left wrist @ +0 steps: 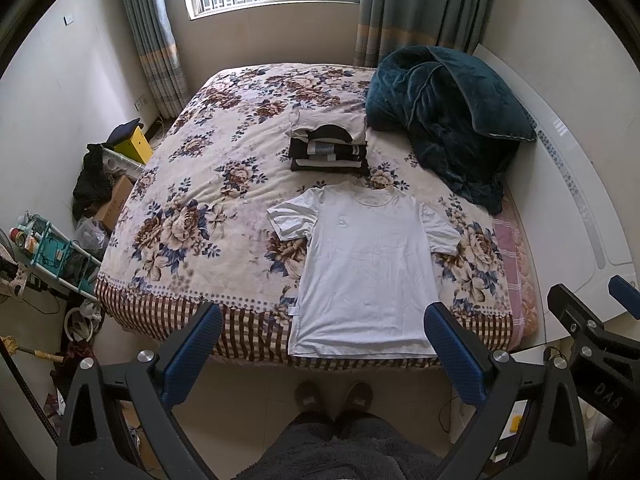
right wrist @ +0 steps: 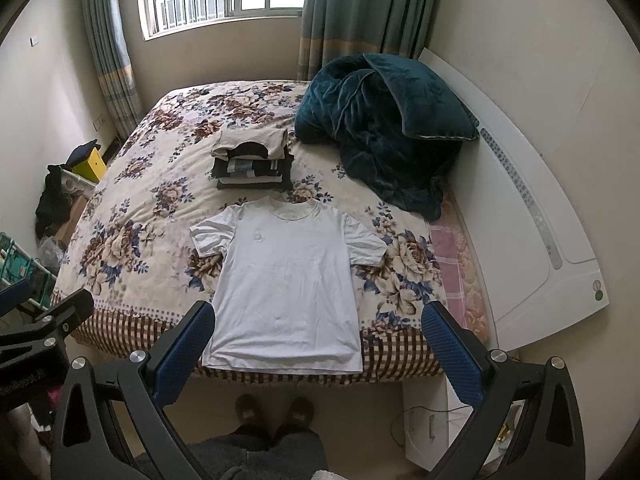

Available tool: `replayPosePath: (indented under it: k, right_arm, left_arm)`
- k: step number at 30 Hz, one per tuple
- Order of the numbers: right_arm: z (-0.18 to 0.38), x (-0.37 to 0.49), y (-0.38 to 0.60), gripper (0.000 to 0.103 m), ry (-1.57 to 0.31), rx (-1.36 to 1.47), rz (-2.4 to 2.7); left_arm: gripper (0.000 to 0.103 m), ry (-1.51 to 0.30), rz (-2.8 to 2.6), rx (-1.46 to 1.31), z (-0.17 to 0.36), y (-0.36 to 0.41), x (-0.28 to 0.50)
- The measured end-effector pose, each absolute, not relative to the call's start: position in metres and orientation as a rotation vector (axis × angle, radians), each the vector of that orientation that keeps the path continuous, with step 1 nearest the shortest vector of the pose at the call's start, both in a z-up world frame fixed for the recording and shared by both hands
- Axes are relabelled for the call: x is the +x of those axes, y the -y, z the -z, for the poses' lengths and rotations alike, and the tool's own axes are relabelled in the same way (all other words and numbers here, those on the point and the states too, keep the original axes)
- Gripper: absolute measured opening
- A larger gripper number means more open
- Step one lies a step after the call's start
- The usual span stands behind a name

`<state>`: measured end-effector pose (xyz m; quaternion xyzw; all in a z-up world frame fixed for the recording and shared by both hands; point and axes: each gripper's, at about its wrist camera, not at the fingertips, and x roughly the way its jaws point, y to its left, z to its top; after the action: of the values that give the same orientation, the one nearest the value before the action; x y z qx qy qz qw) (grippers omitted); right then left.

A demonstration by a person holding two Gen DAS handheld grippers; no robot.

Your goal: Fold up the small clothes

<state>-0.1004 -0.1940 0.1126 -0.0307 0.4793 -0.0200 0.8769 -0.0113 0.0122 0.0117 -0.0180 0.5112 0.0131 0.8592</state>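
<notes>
1. A white T-shirt is lying flat and face up on the floral bedspread, neck toward the window, sleeves spread, its hem reaching the checked border at the near edge of the bed.
2. The left gripper is hovering above the near edge, its blue-padded fingers standing wide apart and holding nothing.
3. The right gripper is hanging beside it, fingers likewise spread wide and empty, framing the shirt's hem in the right wrist view.
4. A stack of folded clothes, dark pieces under a cream one, is sitting just beyond the shirt's collar.
5. A teal blanket is lying bunched near the white headboard, to the right of the stack.
6. The person's slippered feet are showing on the floor below the grippers.
</notes>
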Motion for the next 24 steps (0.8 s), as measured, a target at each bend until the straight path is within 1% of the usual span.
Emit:
replayPosePath:
  k: [24]
  right_arm:
    - [-0.1146,-0.1046,0.1927,0.103,-0.999,-0.069,0.043]
  left_arm:
    - [0.103,-1.058,-0.031,-0.033,-0.0145,-0.0097,-0.0174]
